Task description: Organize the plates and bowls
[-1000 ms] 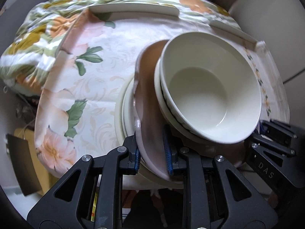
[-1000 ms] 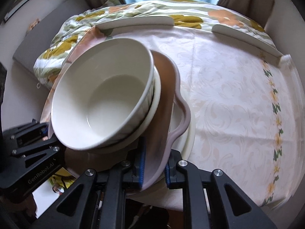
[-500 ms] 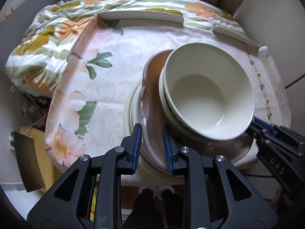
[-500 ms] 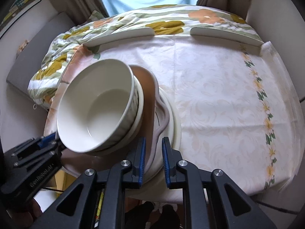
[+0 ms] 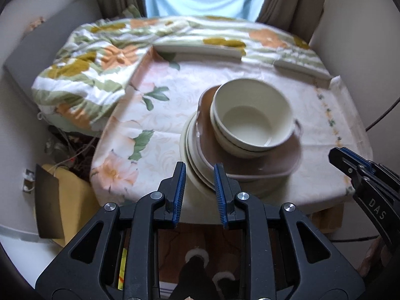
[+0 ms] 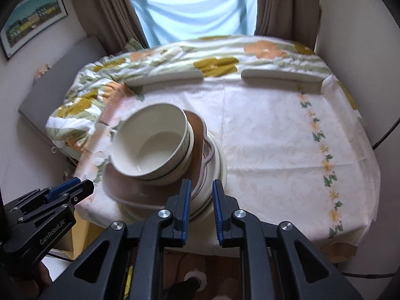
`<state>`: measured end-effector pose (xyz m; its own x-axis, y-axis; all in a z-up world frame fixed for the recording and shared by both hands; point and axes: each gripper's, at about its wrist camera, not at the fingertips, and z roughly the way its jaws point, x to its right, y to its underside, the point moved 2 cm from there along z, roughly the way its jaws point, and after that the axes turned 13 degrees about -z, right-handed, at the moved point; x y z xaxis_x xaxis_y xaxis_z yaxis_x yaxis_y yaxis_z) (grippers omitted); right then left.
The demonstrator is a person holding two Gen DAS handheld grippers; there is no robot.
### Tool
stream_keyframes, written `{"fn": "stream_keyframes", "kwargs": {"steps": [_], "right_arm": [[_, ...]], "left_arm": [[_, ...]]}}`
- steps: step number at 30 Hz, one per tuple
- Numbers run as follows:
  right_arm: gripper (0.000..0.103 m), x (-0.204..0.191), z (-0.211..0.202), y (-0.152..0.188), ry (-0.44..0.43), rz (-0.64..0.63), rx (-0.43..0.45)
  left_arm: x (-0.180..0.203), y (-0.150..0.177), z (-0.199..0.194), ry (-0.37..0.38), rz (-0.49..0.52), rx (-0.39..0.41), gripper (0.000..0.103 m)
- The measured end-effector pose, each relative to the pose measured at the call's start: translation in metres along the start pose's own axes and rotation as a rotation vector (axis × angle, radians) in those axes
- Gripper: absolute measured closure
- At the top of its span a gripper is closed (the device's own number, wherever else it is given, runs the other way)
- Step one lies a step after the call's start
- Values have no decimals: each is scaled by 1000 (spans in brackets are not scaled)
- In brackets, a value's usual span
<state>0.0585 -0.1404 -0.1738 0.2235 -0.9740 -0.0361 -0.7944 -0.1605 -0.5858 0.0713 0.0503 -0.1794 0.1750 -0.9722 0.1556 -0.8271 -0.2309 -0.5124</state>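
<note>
Small room, curtained window [image 6: 195, 10] at 12 o'clock, framed picture [image 6: 30, 17] on the wall at 10 o'clock. Floral tablecloth [image 6: 275, 145] over the surface, a bunched flowered quilt [image 5: 82, 75] beyond it at 10 to 11 o'clock, two pale curved rails [image 5: 197, 50] along the far edge.

Stacked near the front edge of the surface, in the left wrist view just past centre toward 1 o'clock: cream bowl [image 5: 252, 115] nested in a second bowl [image 5: 235, 147], both on a brownish scalloped dish [image 5: 265, 165], that dish on a pile of cream plates [image 5: 192, 160]. Stack overhanging the plates toward 3 o'clock in that view; in the right wrist view, sitting at 9 to 10 o'clock of centre.

Left gripper [image 5: 200, 190] clenched on nothing, fingertips just short of the plate rims. Right gripper [image 6: 201, 205] likewise clenched and empty, near the opposite side of the stack.

Handling, as a judgement: glazed ceramic, stiff, slick, brittle, heavy as a pile. Best taken by the rim of the scalloped dish or plates, one gripper on each side, kept level so the bowls cannot slide.

Bowls mouth-up, no real long axis; scalloped dish somewhat elongated, longer side running roughly 9 to 3 o'clock in the left view, though blur makes that uncertain.
</note>
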Motion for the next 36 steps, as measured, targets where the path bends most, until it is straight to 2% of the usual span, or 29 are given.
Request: {"fn": "stream_keyframes", "kwargs": {"steps": [7,8,9,10,11,12,16,18,21,22,23,24,27,36], "right_arm": [[87,18,-94,16,57,-69,142],[82,22,-110,17,74,-72,166],[65,25,-126,18,91,-69,193],[52,27,-138,19,101,-65,216],[30,31,-153,20,117,-53,247],[20,36,-166,21,136,-39,278],[17,45,-198,21,190,0,340],[0,44,-207,21,214,5,357],[0,42,-218,21,250,2,398],[0,43,-220,22,260,4,408],[0,43,-223,23,269,7,420],[1,45,-224,23,276,10,425],[1,47,-224,24,291,8,427],[1,50,-226,26,296,-1,429]], "left_arm": [[38,23,-107,37,38,194,83],[42,22,-119,49,43,214,83],[48,23,-133,61,53,242,83],[54,24,-146,67,68,277,83],[58,24,-157,70,78,303,82],[61,23,-166,75,88,326,82],[70,27,-198,120,109,392,82],[69,29,-206,146,93,399,82],[69,34,-215,157,91,426,78],[70,35,-216,157,93,432,58],[69,36,-216,157,89,431,7],[69,37,-216,161,84,434,2],[64,40,-222,197,54,460,0],[68,39,-219,165,56,470,0]]}}
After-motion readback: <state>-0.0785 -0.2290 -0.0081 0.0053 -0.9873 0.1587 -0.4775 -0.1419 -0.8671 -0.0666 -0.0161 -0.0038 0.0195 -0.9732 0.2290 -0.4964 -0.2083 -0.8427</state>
